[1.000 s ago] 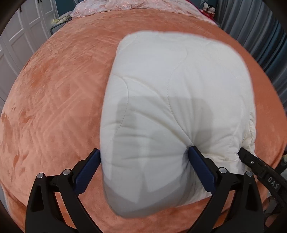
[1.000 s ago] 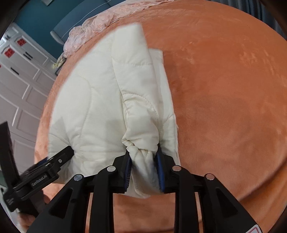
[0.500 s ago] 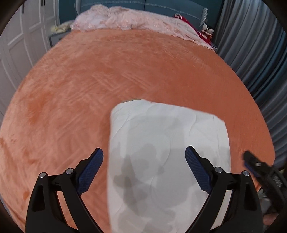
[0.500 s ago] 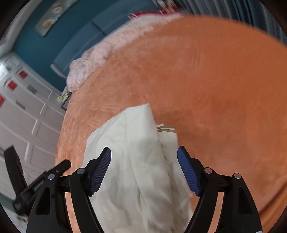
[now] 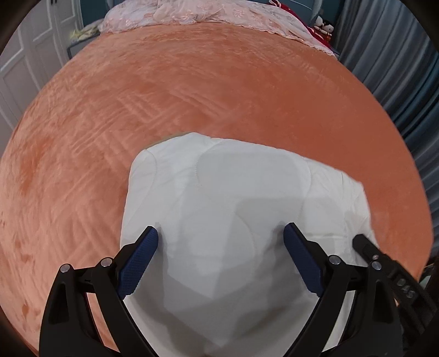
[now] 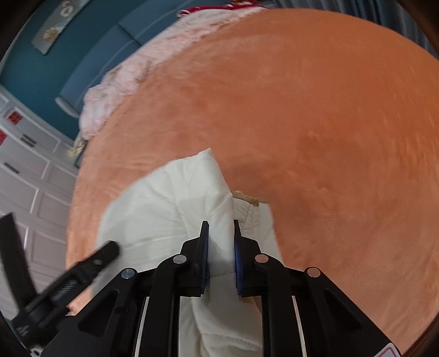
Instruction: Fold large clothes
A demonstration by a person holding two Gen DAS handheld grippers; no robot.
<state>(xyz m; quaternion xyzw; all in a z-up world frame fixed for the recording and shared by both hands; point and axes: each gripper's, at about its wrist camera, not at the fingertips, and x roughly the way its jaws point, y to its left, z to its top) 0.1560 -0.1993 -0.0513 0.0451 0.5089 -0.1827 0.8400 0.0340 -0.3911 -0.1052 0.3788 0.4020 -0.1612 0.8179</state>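
A white quilted garment (image 5: 233, 197) lies folded in a thick bundle on the orange bedspread (image 5: 192, 90), near the bed's front edge. My left gripper (image 5: 221, 228) hovers over its near half, open wide, pads clear of the cloth. In the right wrist view the garment (image 6: 164, 203) shows a raised fold at its right side with a tan lining edge beside it. My right gripper (image 6: 220, 223) has its jaws closing, with that fold pinched between the blue pads. The left gripper's finger (image 6: 104, 252) shows at the lower left there.
The orange bedspread (image 6: 329, 137) covers the whole bed. A pink lace cover (image 5: 205, 13) is heaped at the headboard end. White cupboard doors (image 6: 27, 186) stand to the left, grey curtains (image 5: 397, 68) to the right.
Both grippers pulled back toward the bed's front edge, so the garment looks smaller. The right gripper let go of the bunched cloth, opened wide, then narrowed onto a fold.
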